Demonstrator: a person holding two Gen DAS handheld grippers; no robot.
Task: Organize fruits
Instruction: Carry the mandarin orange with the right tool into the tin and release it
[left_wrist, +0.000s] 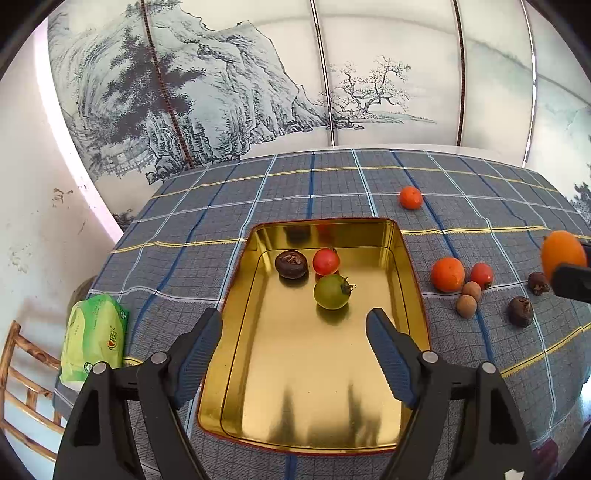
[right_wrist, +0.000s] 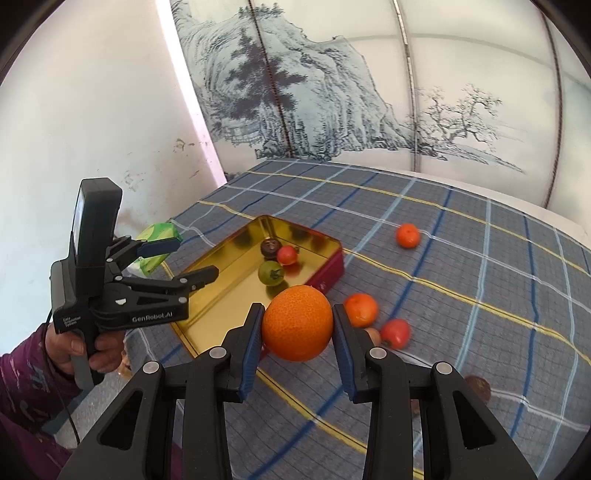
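Right wrist view: a round orange (right_wrist: 297, 323), with no clear long axis, sits clamped between the right claw (right_wrist: 298, 325) pads, held above the desk (right_wrist: 480, 280) just near the tin's corner. Left wrist view: the gold tin (left_wrist: 317, 387) lies with its long axis running near to far; at its far end rest a green tomato (left_wrist: 331, 291), a red tomato (left_wrist: 325, 261) and a dark brown fruit (left_wrist: 291, 264). Above its near half the left claw (left_wrist: 295, 325) hangs with jaws apart, nothing between them. More fruit lies loose on the checked cloth to the right.
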